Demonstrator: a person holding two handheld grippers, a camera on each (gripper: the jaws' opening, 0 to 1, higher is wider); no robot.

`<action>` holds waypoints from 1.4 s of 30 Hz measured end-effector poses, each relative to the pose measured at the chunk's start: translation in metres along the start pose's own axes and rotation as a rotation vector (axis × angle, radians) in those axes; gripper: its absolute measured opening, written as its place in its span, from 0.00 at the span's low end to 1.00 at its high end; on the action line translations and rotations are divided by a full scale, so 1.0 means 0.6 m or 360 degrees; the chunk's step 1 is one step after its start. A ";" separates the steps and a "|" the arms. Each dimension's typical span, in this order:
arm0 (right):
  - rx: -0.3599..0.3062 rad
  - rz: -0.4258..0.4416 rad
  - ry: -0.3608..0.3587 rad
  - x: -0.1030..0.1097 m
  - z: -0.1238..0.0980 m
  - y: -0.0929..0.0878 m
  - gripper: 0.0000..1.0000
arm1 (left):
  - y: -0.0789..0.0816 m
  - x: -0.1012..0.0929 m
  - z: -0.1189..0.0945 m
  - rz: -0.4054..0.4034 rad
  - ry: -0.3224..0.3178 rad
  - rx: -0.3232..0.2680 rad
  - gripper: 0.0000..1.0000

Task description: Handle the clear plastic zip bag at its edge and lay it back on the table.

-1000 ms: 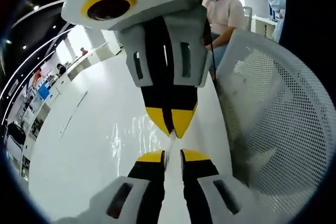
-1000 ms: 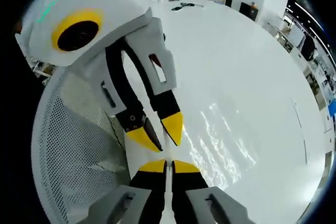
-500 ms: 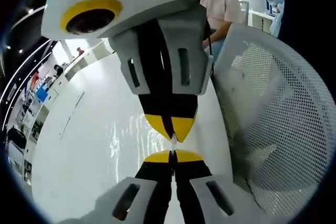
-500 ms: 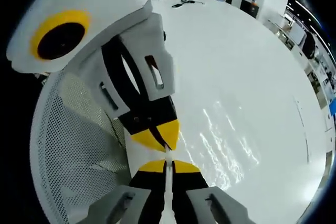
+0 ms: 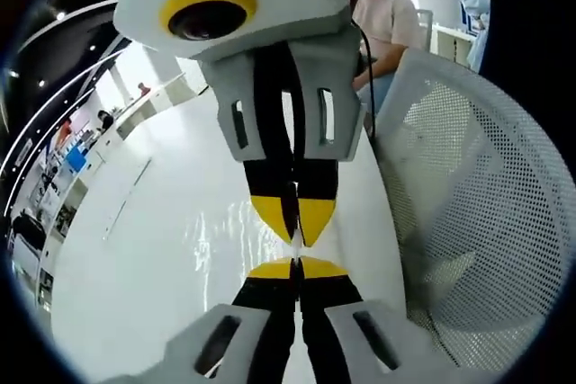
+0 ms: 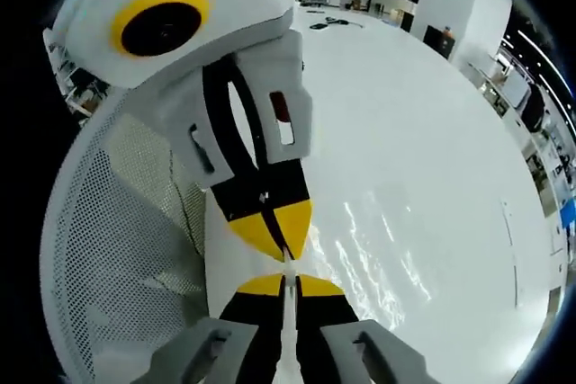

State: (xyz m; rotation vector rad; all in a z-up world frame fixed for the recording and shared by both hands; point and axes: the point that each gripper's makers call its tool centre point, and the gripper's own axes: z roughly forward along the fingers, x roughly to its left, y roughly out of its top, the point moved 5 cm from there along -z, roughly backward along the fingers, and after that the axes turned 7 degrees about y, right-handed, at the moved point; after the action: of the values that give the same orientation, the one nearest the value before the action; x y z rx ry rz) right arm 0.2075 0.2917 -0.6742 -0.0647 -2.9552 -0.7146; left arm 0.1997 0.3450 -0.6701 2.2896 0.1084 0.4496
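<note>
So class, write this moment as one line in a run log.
left gripper: shut on bag edge | right gripper: shut on bag edge | bag: clear, over white table | white mesh basket: beside

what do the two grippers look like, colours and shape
Both alike: the left gripper and right gripper have white moulded bodies with slotted side panels, black inner jaws ending in pointed yellow tips, and a yellow ring on the housing.

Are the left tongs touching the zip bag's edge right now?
Touching. In the left gripper view, the left tongs are closed on the thin edge of the clear bag, facing the right tongs.
</note>
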 end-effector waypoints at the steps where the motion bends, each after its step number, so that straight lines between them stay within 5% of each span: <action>1: -0.0005 -0.0004 -0.0003 -0.001 0.000 0.000 0.00 | 0.000 0.001 0.000 -0.0007 0.0000 0.0000 0.00; 42: 0.0022 0.0171 -0.0027 0.001 -0.016 -0.044 0.00 | -0.012 0.002 -0.003 -0.0042 0.0032 0.0055 0.00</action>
State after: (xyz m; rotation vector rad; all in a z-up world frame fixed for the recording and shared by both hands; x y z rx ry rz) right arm 0.2060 0.2641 -0.6773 -0.2280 -2.9452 -0.6829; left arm 0.2004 0.3515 -0.6737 2.3147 0.1576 0.4607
